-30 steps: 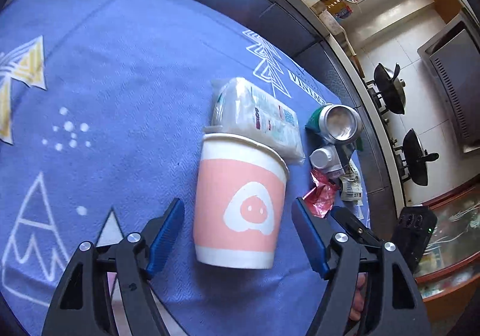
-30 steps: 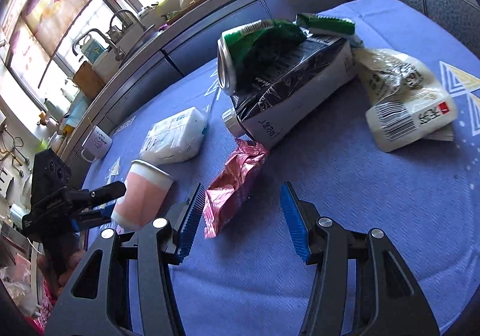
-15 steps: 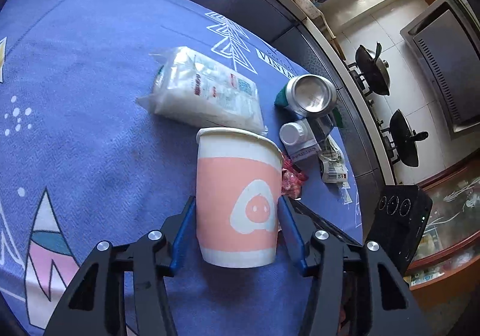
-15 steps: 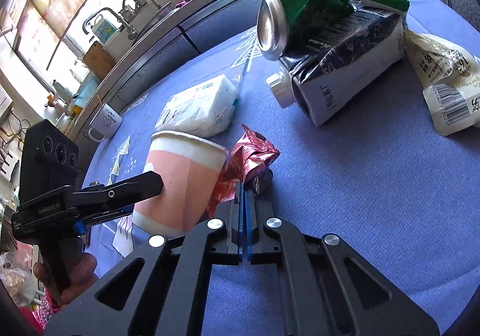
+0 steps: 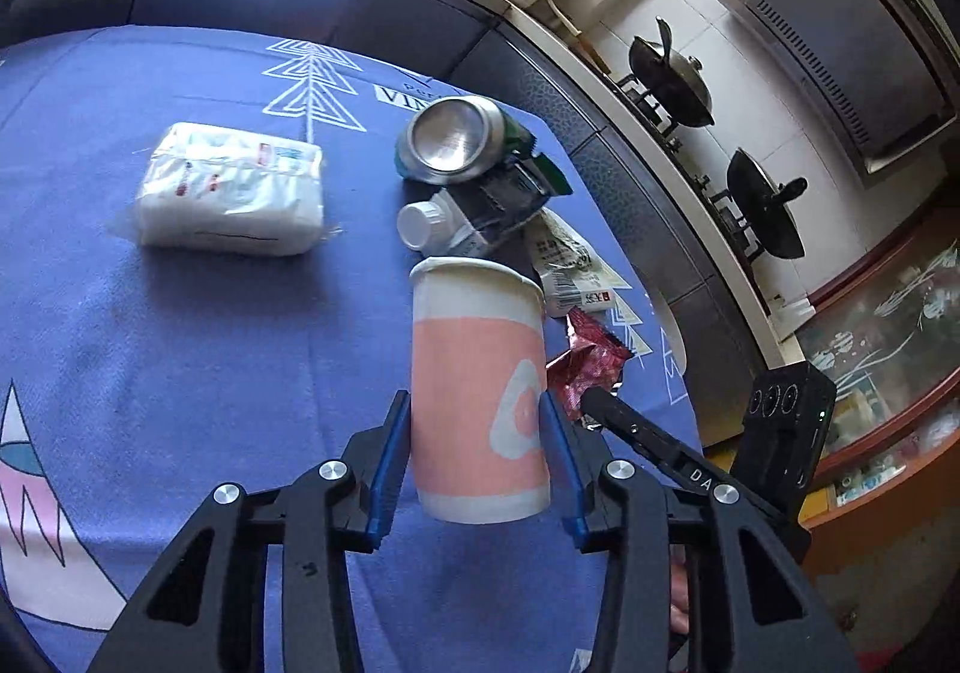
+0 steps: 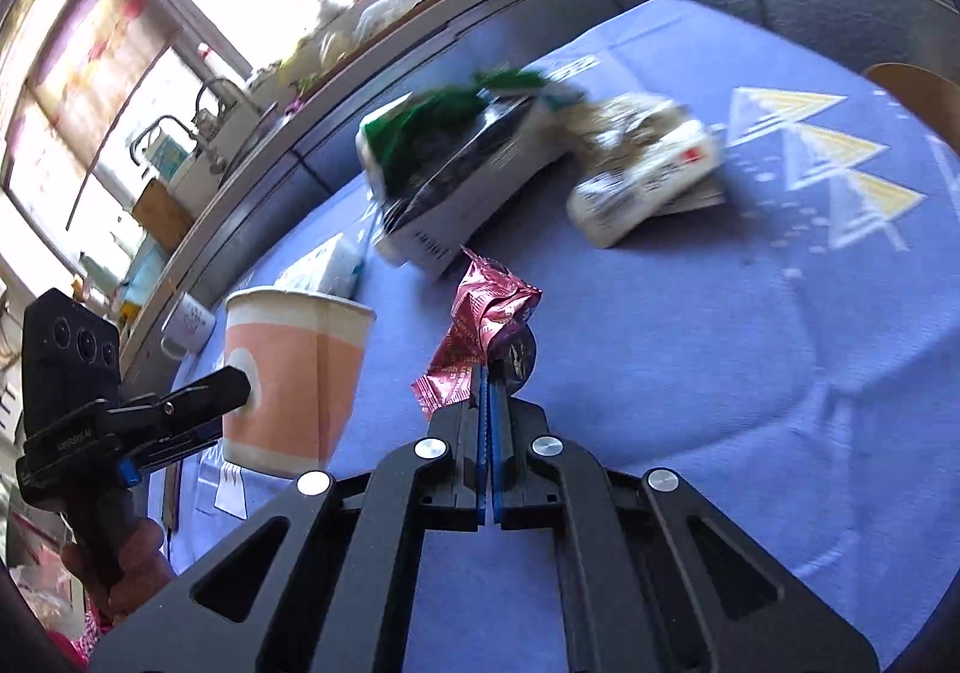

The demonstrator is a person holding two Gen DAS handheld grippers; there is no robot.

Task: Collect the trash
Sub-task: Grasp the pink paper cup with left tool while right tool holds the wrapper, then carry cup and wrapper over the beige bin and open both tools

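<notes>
The left gripper [image 5: 477, 457], its jaws just closing, clamps the pink-and-white paper cup [image 5: 480, 391]; the right gripper [image 6: 487, 373], fully closed, pinches the crumpled red foil wrapper [image 6: 480, 325] beside it.

A pink-and-white paper cup [image 5: 480, 391] stands upright, open mouth up, lifted off the blue patterned cloth [image 5: 180, 343]. Just beside it hangs a crumpled red foil wrapper [image 6: 486, 325]. Farther back lie a dented green can [image 5: 456, 138], a flattened black-and-white carton [image 5: 480, 211] and a white tissue pack [image 5: 231, 190].
</notes>
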